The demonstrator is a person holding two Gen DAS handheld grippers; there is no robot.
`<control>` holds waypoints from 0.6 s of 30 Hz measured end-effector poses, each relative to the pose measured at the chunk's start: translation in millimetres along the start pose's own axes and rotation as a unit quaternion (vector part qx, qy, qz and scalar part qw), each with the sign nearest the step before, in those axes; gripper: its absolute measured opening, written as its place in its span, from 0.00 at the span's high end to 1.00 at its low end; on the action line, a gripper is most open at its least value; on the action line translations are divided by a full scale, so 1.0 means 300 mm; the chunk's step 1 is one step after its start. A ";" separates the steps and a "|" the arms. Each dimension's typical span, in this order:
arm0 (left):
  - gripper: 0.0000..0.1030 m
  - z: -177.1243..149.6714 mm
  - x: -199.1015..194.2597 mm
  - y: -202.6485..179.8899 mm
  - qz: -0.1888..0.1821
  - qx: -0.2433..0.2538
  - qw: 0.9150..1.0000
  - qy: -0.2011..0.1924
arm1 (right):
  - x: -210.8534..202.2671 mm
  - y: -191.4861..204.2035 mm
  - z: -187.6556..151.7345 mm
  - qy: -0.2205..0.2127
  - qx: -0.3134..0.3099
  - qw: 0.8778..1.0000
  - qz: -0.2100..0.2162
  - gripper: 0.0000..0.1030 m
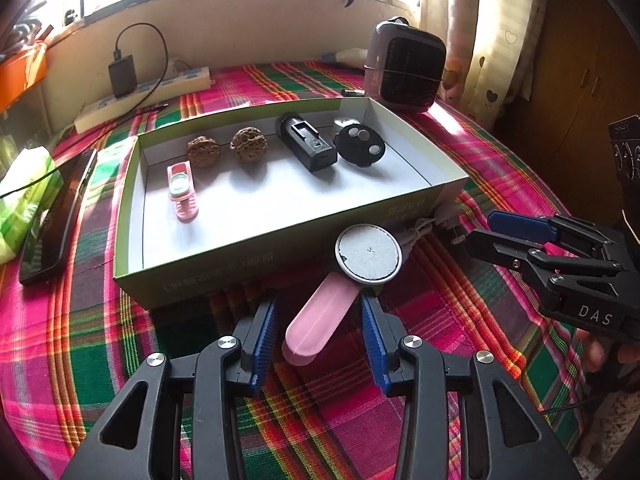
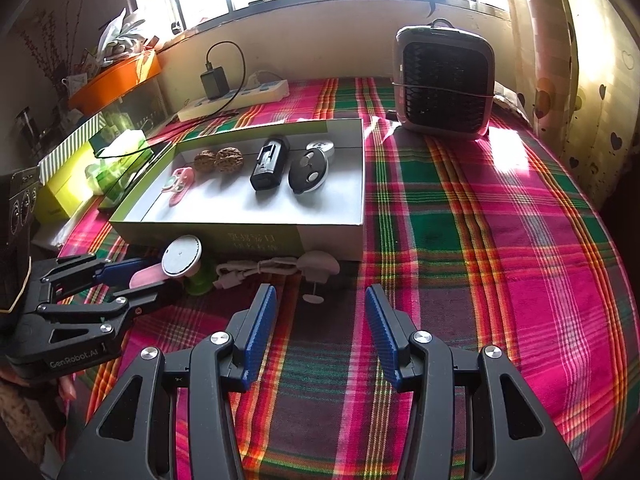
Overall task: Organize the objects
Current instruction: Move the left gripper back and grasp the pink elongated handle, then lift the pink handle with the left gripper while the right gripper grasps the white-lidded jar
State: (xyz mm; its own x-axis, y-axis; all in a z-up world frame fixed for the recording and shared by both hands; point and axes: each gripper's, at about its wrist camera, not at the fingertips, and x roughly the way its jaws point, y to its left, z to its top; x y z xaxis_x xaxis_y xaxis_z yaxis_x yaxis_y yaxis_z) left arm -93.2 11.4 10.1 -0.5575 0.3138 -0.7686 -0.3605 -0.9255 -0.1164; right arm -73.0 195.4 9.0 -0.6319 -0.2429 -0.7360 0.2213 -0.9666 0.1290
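An open green-and-white box (image 1: pixel 240 272) (image 2: pixel 332 236) on the plaid cloth holds a pink clip (image 1: pixel 182 190), two walnuts (image 1: pixel 224 148), a black charger (image 1: pixel 308 144) and a black round disc (image 1: pixel 360 146). Just in front of it, a round grey-white head on a pink handle (image 1: pixel 316 320) (image 2: pixel 146 276) rests over a green piece (image 2: pixel 198 282). My left gripper (image 1: pixel 318 304) (image 2: pixel 168 272) is open, the handle lying between its fingers without both pads pressing it. My right gripper (image 2: pixel 320 292) (image 1: pixel 480 228) is open and empty over the cloth.
A bundled cable (image 2: pixel 256 270) and a mushroom-shaped piece (image 2: pixel 320 266) lie by the box front. A small heater (image 2: pixel 442 84) stands behind the box, a power strip (image 1: pixel 160 88) by the wall, a phone (image 1: pixel 56 216) and a green tissue pack (image 1: pixel 24 200) at left.
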 end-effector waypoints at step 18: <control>0.85 -0.004 -0.001 0.034 0.022 -0.024 0.999 -0.009 | 0.009 0.072 -0.002 0.005 -0.020 1.000 0.017 0.53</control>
State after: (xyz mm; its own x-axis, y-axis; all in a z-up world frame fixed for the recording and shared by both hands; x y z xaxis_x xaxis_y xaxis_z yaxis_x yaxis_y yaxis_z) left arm -95.6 1.4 8.4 -0.5852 0.2761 -0.7624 -0.2987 -0.9475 -0.1139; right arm -69.5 173.8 9.5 -0.6168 -0.2738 -0.7380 0.2719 -0.9539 0.1267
